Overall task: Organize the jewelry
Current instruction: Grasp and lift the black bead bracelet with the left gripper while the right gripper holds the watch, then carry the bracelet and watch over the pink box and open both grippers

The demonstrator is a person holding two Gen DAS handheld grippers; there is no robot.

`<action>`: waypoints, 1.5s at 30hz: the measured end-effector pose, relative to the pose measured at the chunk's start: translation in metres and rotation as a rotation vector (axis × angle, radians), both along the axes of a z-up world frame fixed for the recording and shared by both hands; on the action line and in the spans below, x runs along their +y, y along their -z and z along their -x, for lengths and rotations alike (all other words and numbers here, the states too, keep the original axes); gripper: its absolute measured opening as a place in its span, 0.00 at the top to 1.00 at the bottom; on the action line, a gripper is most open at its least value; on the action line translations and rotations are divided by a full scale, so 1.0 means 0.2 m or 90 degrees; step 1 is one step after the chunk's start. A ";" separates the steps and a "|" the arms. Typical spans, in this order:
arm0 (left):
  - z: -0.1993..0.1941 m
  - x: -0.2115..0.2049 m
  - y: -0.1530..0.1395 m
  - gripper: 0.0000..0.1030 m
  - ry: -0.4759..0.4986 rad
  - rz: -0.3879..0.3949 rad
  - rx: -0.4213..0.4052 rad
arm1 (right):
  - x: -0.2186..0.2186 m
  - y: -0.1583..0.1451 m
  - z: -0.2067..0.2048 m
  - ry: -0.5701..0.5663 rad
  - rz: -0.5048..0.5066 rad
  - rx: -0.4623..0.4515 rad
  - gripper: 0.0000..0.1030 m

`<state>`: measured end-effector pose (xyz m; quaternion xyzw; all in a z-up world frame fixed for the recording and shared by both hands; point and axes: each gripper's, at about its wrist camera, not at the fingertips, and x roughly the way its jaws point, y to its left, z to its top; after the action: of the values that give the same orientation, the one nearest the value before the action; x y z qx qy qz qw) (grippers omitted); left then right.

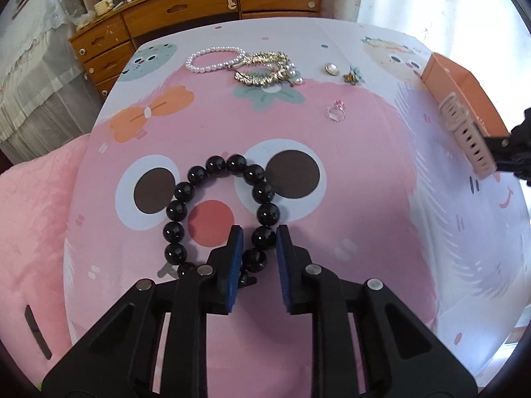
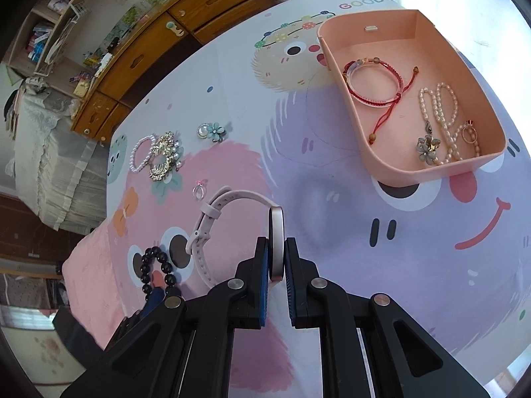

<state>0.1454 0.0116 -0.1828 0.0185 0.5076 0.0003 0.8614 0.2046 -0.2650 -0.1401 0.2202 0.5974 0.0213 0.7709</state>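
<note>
A black bead bracelet (image 1: 215,209) lies on the cartoon-print table; my left gripper (image 1: 260,235) has one bead between its blue pads, jaws close around it. It also shows in the right wrist view (image 2: 156,272). My right gripper (image 2: 276,243) is shut on a pale pink watch (image 2: 232,212), held by its case above the table; its strap shows in the left wrist view (image 1: 464,132). A pink tray (image 2: 398,165) at the right holds a red cord bracelet (image 2: 375,83), a pearl strand (image 2: 441,112), a ring and a flower charm.
At the far side lie a white pearl bracelet (image 1: 212,59), a gold piece with pearls (image 1: 265,68), a pearl brooch (image 1: 332,68), a blue flower brooch (image 1: 355,74) and a clear pink ring (image 1: 336,112). A wooden dresser (image 1: 199,10) stands behind; a pink cushion (image 1: 33,232) at left.
</note>
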 end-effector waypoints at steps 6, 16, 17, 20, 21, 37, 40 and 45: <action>-0.02 -0.05 0.00 0.88 -0.033 -0.017 0.003 | -0.08 -0.06 0.03 -0.044 -0.024 -0.009 0.91; -0.09 -0.24 -0.24 0.88 -0.053 0.011 -0.066 | -0.32 -0.18 0.04 -0.106 -0.025 -0.059 0.91; -0.10 -0.27 -0.28 0.88 -0.050 0.015 -0.079 | -0.35 -0.20 0.05 -0.111 -0.022 -0.068 0.91; -0.13 -0.36 -0.42 0.88 -0.034 0.052 -0.125 | -0.45 -0.26 0.06 -0.128 0.000 -0.104 0.91; -0.14 -0.39 -0.48 0.88 -0.024 0.072 -0.141 | -0.48 -0.28 0.07 -0.132 0.008 -0.115 0.91; -0.39 -1.07 -0.86 0.88 0.155 0.167 -0.219 | -0.86 -0.34 0.07 -0.107 0.092 -0.207 0.91; -0.43 -1.17 -0.84 0.88 0.173 0.182 -0.215 | -0.92 -0.31 0.05 -0.102 0.106 -0.214 0.91; -0.47 -1.30 -0.82 0.88 0.187 0.192 -0.217 | -1.01 -0.28 0.00 -0.086 0.112 -0.222 0.91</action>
<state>0.2398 -0.2478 -0.0193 -0.0367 0.3414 -0.1967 0.9184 0.2044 -0.4678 -0.0840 0.1040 0.4678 0.0584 0.8758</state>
